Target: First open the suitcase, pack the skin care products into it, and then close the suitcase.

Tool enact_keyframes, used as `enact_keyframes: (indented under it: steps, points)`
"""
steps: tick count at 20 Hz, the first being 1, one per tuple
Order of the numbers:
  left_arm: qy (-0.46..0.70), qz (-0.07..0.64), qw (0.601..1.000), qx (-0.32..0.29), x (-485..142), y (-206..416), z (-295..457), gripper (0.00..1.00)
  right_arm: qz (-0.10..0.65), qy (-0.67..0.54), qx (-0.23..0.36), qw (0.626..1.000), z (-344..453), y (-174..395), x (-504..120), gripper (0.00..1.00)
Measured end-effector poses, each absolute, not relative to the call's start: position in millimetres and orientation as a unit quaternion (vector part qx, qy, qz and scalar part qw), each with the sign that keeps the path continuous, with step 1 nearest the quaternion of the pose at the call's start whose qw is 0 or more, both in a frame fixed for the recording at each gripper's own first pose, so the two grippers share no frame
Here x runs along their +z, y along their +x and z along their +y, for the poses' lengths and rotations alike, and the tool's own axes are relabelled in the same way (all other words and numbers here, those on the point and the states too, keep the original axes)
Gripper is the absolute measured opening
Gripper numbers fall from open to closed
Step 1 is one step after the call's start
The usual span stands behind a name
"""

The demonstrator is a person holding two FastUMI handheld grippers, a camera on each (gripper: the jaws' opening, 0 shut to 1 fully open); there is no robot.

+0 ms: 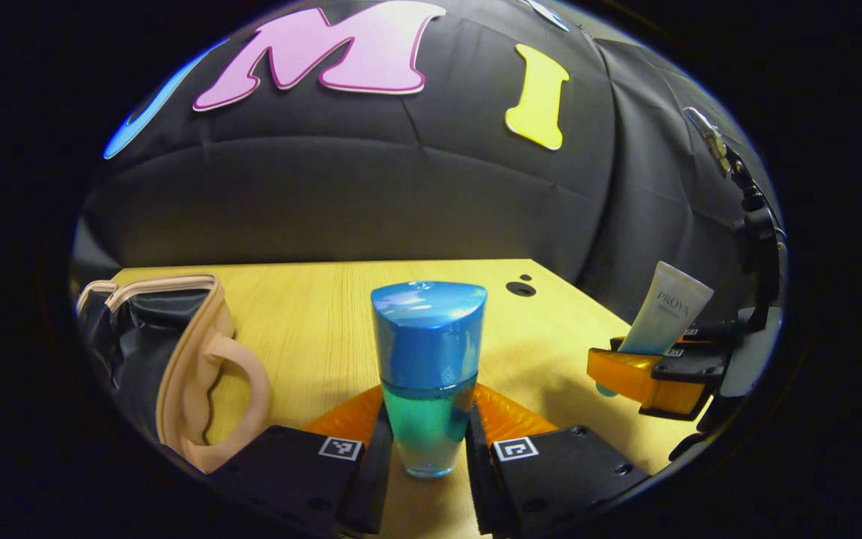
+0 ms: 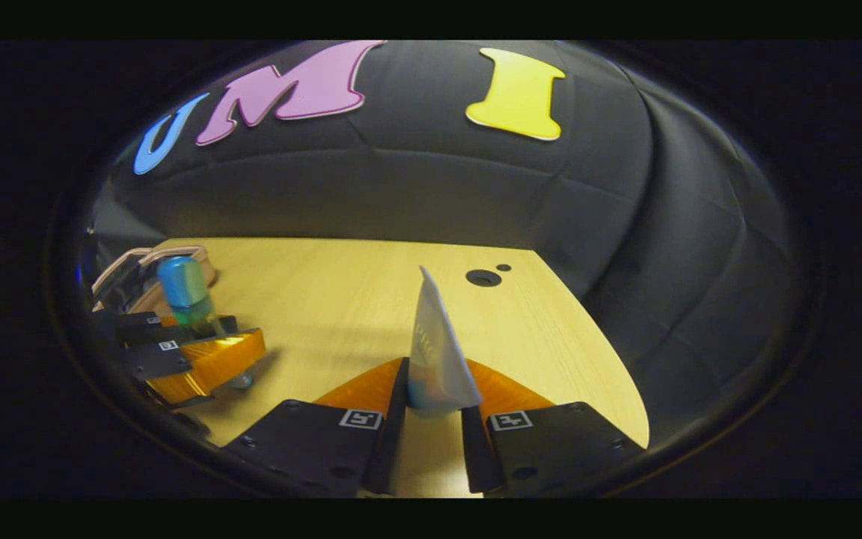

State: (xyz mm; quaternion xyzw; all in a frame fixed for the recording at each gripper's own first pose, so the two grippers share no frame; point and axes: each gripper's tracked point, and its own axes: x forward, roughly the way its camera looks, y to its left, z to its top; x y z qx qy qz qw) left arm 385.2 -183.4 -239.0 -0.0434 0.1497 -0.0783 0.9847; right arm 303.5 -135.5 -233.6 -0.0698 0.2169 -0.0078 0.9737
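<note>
Left gripper view looks along the left hand-held gripper (image 1: 431,442), whose fingers press on either side of a blue-capped bottle (image 1: 429,374). They grip the clear lower body, below the cap, so the bottle stands upright between them and its heavy cap end stays on top. Whether its base touches the worktop (image 1: 311,322) or hangs just above it, I cannot tell.

To the left on that worktop lies the suitcase (image 1: 169,359), a small dark case with a pale trim and a pale handle. Its lid stands open and the dark lining faces up, which leaves a ready mouth for the products. It sits near the left hand-held gripper, so the bottle is likely the first to go in.

Off to the right of that view, the right hand-held gripper (image 1: 644,374) holds a pale tube (image 1: 667,311) that leans away from the jaws.

Right gripper view shows the same grasp from behind: the right hand-held gripper's fingers close narrowly on the tube's lower end, and its flat crimped edge points upward and away. Holding it by the thicker end probably keeps the soft tube from folding. Far to the left of this view sits the other hand-held gripper with its bottle, just before the open suitcase.

With the case open and both products in hand, packing seems to be the step under way; closing is not yet done.
</note>
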Motion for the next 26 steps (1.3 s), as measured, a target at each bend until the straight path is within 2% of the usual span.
enact_keyframes:
  steps: [1,10,17,23,24,26]
  points:
    - [-0.047,0.136,0.986,-0.081,-228.0,381.7,-180.9,0.50,0.212,-0.070,0.000,0.975,-127.0,298.3,-228.1,0.37]
    - [-0.058,0.092,0.991,-0.077,-166.5,327.2,-123.9,0.49,0.182,-0.094,0.054,0.977,-44.0,251.3,-186.9,0.37]
    - [-0.062,0.067,0.995,-0.049,-112.2,279.0,-46.9,0.49,0.154,-0.075,0.115,0.978,56.8,220.7,-141.1,0.37]
    - [-0.030,0.105,0.994,0.001,-133.0,254.8,46.1,0.49,0.141,-0.045,0.178,0.973,160.4,204.3,-124.6,0.36]
    - [-0.030,0.116,0.993,0.009,-141.4,252.2,59.4,0.46,0.138,-0.042,0.186,0.972,171.9,201.7,-121.1,0.36]
    - [-0.032,0.151,0.988,0.019,-164.2,246.1,78.9,0.49,0.130,-0.047,0.197,0.971,185.1,195.8,-117.0,0.37]
